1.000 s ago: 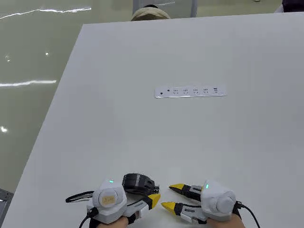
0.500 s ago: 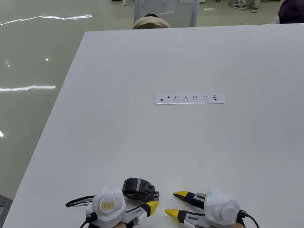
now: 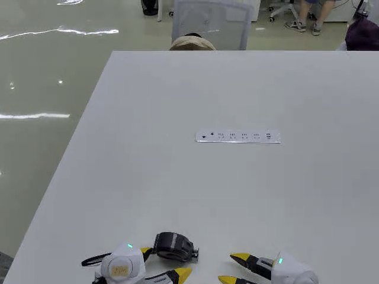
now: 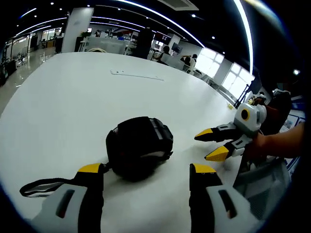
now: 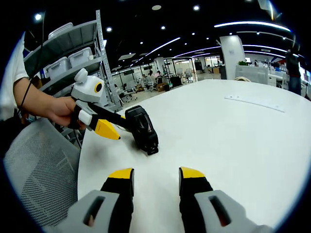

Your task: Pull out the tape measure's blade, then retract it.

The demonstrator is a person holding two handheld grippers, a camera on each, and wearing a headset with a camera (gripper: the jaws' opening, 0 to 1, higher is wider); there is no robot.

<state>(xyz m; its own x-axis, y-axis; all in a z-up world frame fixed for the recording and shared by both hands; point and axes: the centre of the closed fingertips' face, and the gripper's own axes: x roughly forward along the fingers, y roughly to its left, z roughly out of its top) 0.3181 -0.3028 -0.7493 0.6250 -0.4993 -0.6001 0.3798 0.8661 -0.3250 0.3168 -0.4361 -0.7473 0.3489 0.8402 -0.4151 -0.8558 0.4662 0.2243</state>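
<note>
Black tape measure (image 4: 140,145) just ahead of left hand-held gripper (image 4: 146,169); power strip (image 3: 238,136) beyond.

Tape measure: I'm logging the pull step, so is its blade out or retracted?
Retracted: the black tape measure lies on the table with no blade showing beyond its case.

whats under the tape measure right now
The tape measure lies on the bare white table, its black strap trailing beside it. Its own body covers the underside, so that cannot be seen.
</note>
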